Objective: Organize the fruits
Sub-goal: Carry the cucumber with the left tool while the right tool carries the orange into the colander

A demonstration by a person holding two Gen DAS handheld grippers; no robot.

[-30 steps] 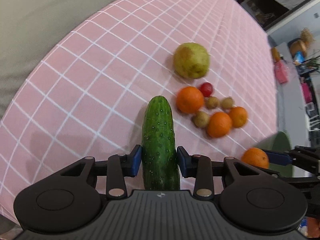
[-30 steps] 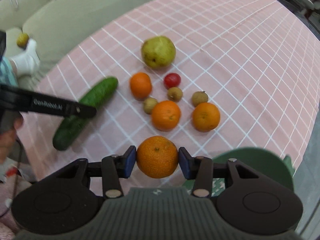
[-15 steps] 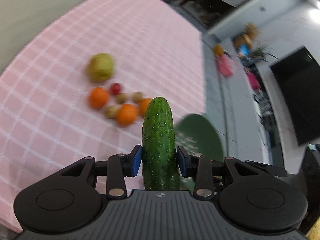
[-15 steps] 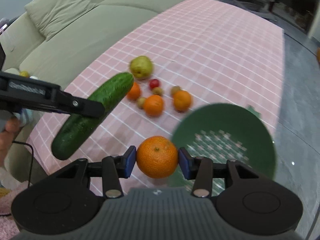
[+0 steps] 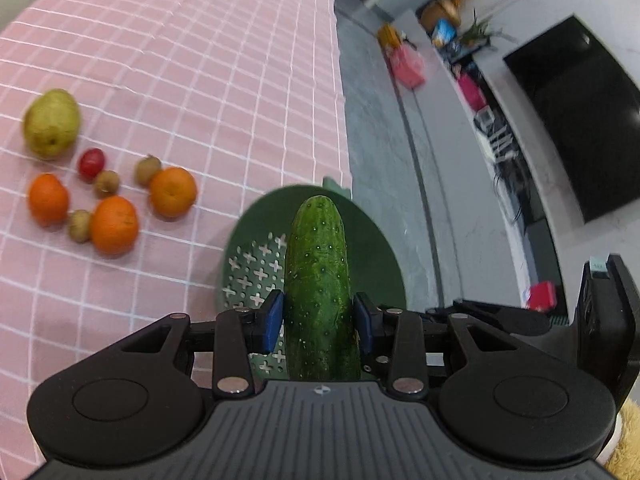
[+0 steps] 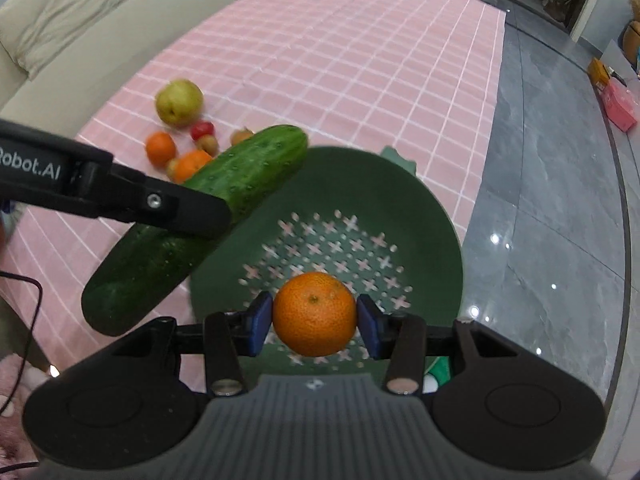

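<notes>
My left gripper (image 5: 319,322) is shut on a dark green cucumber (image 5: 319,280) and holds it in the air over the near left rim of a green perforated colander (image 5: 264,216). In the right wrist view the cucumber (image 6: 224,208) slants across the colander's (image 6: 400,208) left rim. My right gripper (image 6: 315,322) is shut on an orange (image 6: 315,314) above the colander's near part. A pear (image 5: 51,123), a red cherry tomato (image 5: 91,163), three oranges (image 5: 114,225) and several small brown fruits (image 5: 106,182) lie on the pink checked cloth.
The colander stands at the table's right edge, next to grey floor (image 6: 560,160). A beige sofa (image 6: 60,32) runs along the table's far left side. A TV (image 5: 576,112) and a cluttered shelf stand across the room.
Both grippers have swung right, away from the fruit cluster, and now hang over the green colander with the cucumber and the orange still held.
</notes>
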